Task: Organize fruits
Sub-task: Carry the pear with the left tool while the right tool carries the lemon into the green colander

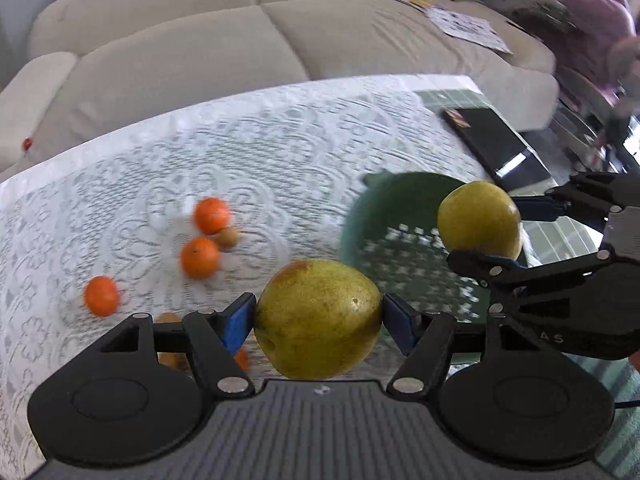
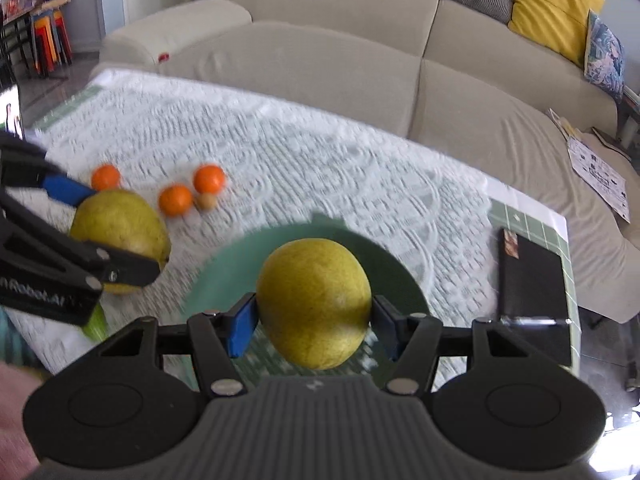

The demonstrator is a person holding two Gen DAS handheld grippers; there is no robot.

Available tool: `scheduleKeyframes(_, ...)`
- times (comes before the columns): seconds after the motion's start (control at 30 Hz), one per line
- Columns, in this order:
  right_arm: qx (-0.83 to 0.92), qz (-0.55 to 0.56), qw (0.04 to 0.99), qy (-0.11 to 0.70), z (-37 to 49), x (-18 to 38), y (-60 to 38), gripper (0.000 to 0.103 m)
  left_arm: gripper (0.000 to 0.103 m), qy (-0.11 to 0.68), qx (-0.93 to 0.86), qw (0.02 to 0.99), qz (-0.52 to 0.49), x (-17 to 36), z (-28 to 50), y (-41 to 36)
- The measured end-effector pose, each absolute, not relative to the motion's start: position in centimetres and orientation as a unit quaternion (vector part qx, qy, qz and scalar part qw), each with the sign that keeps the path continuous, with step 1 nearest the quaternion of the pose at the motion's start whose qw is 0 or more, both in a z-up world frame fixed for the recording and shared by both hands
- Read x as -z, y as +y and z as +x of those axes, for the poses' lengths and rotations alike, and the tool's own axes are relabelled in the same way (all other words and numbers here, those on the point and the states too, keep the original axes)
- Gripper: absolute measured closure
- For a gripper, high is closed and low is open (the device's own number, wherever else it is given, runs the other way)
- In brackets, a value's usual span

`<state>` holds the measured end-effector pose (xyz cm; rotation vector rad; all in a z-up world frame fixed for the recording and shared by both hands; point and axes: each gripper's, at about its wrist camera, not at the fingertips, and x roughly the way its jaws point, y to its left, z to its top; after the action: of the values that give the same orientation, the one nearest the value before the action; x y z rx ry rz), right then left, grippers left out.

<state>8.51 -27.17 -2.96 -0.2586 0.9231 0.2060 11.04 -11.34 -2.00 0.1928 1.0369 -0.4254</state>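
My left gripper point(image 1: 318, 318) is shut on a yellow-green pear point(image 1: 318, 316) and holds it above the table, just left of the green slotted basket point(image 1: 384, 220). My right gripper point(image 2: 314, 324) is shut on a second yellow-green pear point(image 2: 314, 302) and holds it over the green basket point(image 2: 224, 276). Each gripper with its pear shows in the other's view: the right one point(image 1: 480, 224) and the left one point(image 2: 120, 236). Three oranges point(image 1: 200, 258) and a small brown fruit point(image 1: 227, 237) lie on the white lace tablecloth point(image 1: 280, 152).
A black book point(image 2: 534, 300) lies on a green tiled mat at the table's right edge. A beige sofa point(image 2: 320, 52) runs behind the table, with papers and cushions on it. More fruit point(image 1: 172, 358) lies partly hidden under my left gripper. A person point(image 1: 596, 12) sits at far right.
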Motion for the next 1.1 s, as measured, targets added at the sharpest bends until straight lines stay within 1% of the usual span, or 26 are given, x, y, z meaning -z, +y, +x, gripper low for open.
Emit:
scheduleKeyframes(0.33, -0.125, -0.141, 0.850, 0.492, 8.8, 6.9, -29.1, 0.044, 0.024, 0.516, 0.254, 0.806, 0.144, 4.7, 11.4, -16.0)
scheduleKeyframes(0.7, -0.165, -0.183, 0.822, 0.513, 10.6, 9.6, -29.2, 0.044, 0.024, 0.502, 0.301, 0.784, 0.208, 5.9, 12.1, -18.9)
scheduleKeyframes(1.1, -0.174, -0.193, 0.812, 0.523, 11.0, 11.5, -29.3, 0.044, 0.024, 0.537, 0.295, 0.761, 0.212, 8.8, 13.5, -19.6)
